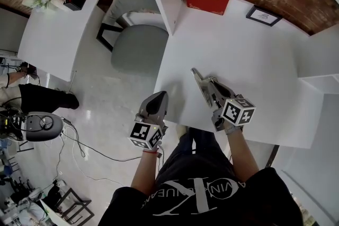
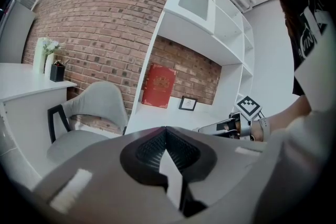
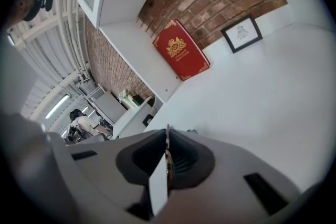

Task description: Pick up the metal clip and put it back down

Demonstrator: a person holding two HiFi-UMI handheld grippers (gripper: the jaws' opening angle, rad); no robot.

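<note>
Clamping one metal clip is the right tool.

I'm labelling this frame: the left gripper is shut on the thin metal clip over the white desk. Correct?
Not quite: it is the right gripper that is shut on the thin metal clip over the white desk, as the right gripper view shows. The left gripper is shut on nothing.

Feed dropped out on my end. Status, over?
Left gripper shut, empty. Right gripper shut on thin metal clip, over white desk. Red book and frame far back; nothing in the way.
</note>
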